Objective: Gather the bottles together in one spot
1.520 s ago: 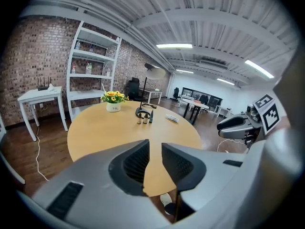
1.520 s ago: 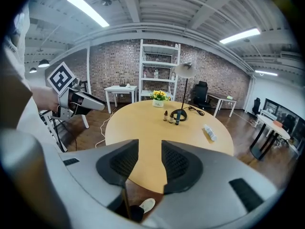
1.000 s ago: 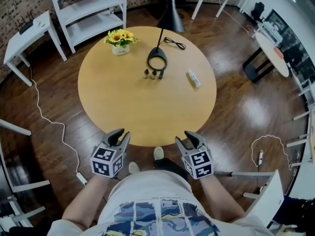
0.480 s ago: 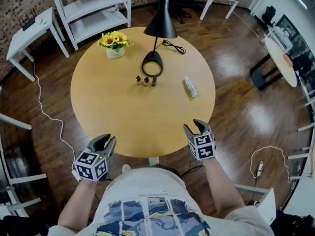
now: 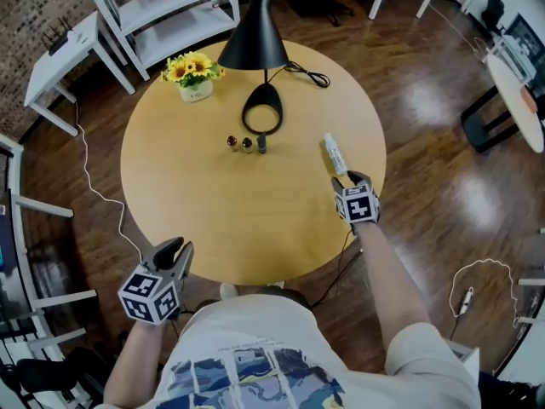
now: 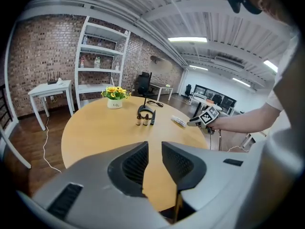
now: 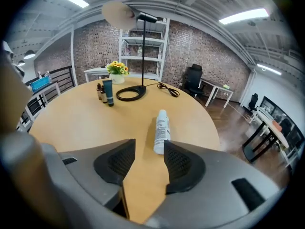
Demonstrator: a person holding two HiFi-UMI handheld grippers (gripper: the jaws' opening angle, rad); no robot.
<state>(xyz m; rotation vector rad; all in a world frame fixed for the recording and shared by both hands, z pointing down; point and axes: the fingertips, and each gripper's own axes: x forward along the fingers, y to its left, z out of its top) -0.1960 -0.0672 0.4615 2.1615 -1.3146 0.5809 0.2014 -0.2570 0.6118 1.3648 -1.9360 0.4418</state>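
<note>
- Round wooden table (image 5: pixel 213 211), light top.
- Pot of sunflowers (image 5: pixel 195 90) near the far left edge.
- Desk lamp (image 5: pixel 263 109) with a black ring base, far centre; black cord (image 5: pixel 308 75) trails behind it.
- Two small brown bottles (image 5: pixel 239 144) and a dark tube (image 5: pixel 261 144), upright in a row just before the base.
- White bottle (image 5: pixel 335 154) on its side, well apart to the right.

**Bright, even room light, bent hard at the edges**

Ceiling strip lights (image 6: pixel 188 39) glow white in both gripper views. In the head view their glare lies in pale patches on the dark, glossy floor (image 5: pixel 443 100). The table (image 5: pixel 196 203) is evenly lit, and the white bottle (image 7: pixel 161 130) throws only a soft shadow to its left. Both gripper views curve strongly into black corners, and whatever lies closest to the lens is slightly soft. The head view is sharp at its centre.
</note>
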